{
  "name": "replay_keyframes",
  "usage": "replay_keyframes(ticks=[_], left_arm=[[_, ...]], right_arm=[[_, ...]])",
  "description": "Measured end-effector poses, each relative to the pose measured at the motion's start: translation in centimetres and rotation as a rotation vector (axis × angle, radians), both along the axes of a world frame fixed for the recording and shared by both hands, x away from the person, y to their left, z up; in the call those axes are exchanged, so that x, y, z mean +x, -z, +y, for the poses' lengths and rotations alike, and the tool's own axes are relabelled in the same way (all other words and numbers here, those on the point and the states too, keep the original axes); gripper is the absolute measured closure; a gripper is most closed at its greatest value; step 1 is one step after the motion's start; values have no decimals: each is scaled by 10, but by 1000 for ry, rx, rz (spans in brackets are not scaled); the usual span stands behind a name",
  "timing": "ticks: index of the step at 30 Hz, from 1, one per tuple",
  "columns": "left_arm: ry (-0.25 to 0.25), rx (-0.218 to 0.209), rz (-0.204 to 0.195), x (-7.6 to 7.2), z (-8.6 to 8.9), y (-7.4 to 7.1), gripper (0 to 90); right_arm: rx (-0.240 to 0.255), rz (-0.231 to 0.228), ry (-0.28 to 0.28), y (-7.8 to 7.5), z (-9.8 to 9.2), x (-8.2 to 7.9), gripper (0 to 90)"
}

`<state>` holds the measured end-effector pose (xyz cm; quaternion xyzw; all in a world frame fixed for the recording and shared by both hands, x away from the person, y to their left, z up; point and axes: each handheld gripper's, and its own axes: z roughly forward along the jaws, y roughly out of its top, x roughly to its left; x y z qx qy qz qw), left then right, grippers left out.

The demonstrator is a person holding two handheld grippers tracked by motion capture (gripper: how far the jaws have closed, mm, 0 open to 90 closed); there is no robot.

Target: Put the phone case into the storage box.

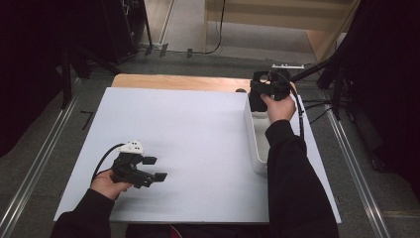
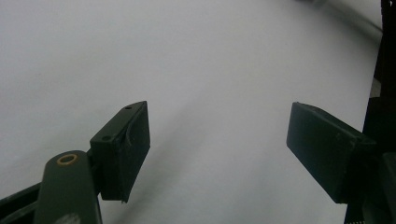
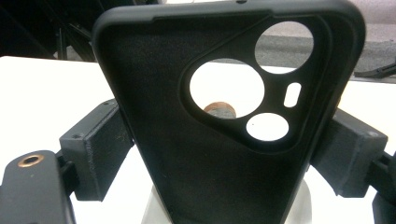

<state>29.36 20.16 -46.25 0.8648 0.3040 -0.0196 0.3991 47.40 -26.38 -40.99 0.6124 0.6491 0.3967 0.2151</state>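
Note:
A black phone case (image 3: 154, 116) with round camera cut-outs stands upright between the jaws of my right gripper (image 3: 219, 154), and both pads press on its sides. From above, that gripper (image 1: 265, 94) hangs at the far right of the table, holding the case (image 1: 256, 103) over the far end of a white bin (image 1: 255, 144). My left gripper (image 1: 154, 168) hovers low over the front left of the white table top (image 1: 188, 124). Its jaws are spread wide, and in its own view the left gripper (image 2: 217, 140) has bare white surface between them.
The long white bin runs along the table's right side, under the right forearm. A strip of bare wood (image 1: 173, 82) shows at the table's far edge. Dark stands and cables (image 1: 317, 106) crowd the floor beyond the right edge.

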Motion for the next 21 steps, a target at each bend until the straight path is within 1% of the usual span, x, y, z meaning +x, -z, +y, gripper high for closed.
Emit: replay_keyframes(ticks=[4,5,11,21], left_arm=[[1,0,0,0,0,0,211],[1,0,-1,0,0,0,211],[3,2,0,0,0,0,211],[7,2,-1,0,-1,0,211]], right_arm=[[7,0,5,4,-1,-1,118],[1,7,1,5,-1,-1,118],[12,13,8,11,-2,-1,118],[-1,28,7,20,0,-1,117]])
